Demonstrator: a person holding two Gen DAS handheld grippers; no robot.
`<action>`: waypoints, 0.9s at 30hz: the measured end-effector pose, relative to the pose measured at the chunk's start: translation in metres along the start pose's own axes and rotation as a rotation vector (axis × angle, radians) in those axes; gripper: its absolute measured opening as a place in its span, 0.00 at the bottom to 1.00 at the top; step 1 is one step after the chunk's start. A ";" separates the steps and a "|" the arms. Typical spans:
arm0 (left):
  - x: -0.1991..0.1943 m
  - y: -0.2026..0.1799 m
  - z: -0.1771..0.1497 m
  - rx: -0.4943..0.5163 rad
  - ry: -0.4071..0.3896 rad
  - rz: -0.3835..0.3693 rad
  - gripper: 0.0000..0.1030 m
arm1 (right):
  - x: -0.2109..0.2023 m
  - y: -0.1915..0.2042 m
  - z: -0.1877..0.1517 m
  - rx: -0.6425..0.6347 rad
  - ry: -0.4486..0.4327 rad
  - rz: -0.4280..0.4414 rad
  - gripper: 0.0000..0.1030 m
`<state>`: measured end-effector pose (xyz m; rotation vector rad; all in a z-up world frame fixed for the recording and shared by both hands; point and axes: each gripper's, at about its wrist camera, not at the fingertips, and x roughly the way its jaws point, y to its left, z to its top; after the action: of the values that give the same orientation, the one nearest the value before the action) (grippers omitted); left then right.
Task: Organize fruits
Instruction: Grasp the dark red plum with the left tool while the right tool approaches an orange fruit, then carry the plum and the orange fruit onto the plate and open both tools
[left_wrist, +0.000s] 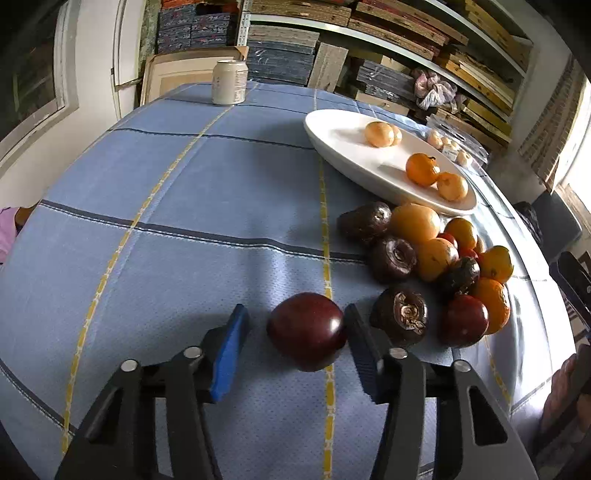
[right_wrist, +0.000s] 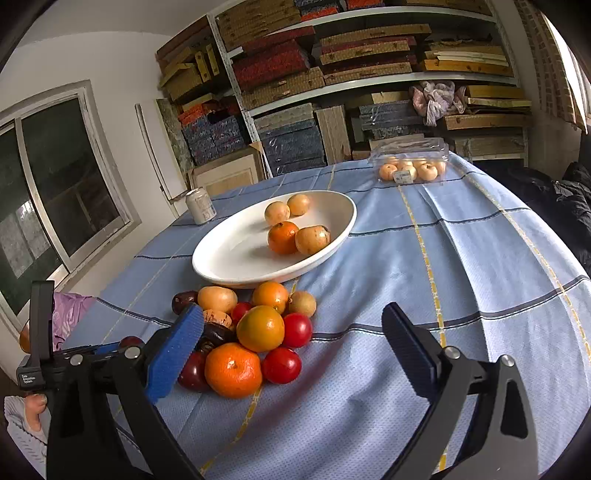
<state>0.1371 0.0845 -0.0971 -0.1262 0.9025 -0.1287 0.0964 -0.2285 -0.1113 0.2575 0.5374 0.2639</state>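
While my left gripper (left_wrist: 297, 350) points down at the blue checked tablecloth (left_wrist: 184, 266), a dark red plum (left_wrist: 306, 330) sits between its fingers. The black right-hand pad touches the plum's side; the blue left-hand pad (left_wrist: 231, 356) stands clear of it, with cloth showing in the gap. So the jaws are partly spread around the fruit, not clamped on it. The plum rests on the cloth, on a yellow stripe.

My right gripper (right_wrist: 295, 354) is spread wide and holds nothing. Its blue finger (right_wrist: 173, 350) overlaps the near left edge of the fruit pile in view; I cannot tell whether it touches.

Just past the plum, to its right in the left wrist view, lies the fruit pile (left_wrist: 436, 266): dark brown wrinkled fruits, oranges, small red ones and yellow-tan ones, all packed together and touching. A large orange (right_wrist: 233, 370) is nearest in the right wrist view.

Beyond the pile, just beside it, a white oval plate (right_wrist: 221, 258) carries one orange (right_wrist: 282, 237) and three pale tan fruits.

Farther back: a pale drink can (left_wrist: 229, 82) stands upright near the table's far edge. A clear plastic clamshell (right_wrist: 410, 162) holding more tan fruits sits at the far edge, well apart from the can.

Behind the table, shelves (right_wrist: 369, 74) are stacked with flat boxes.
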 end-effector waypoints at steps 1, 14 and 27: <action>0.000 0.000 0.000 0.001 0.001 0.001 0.50 | 0.000 0.001 -0.001 -0.001 0.002 0.001 0.92; -0.003 0.002 -0.001 -0.015 -0.014 -0.034 0.38 | 0.017 0.033 -0.017 -0.163 0.111 0.053 0.91; -0.004 -0.004 -0.001 0.014 -0.023 -0.048 0.38 | 0.057 0.014 -0.003 -0.027 0.211 0.031 0.53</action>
<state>0.1335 0.0810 -0.0937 -0.1363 0.8762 -0.1781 0.1397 -0.1974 -0.1362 0.2129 0.7378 0.3305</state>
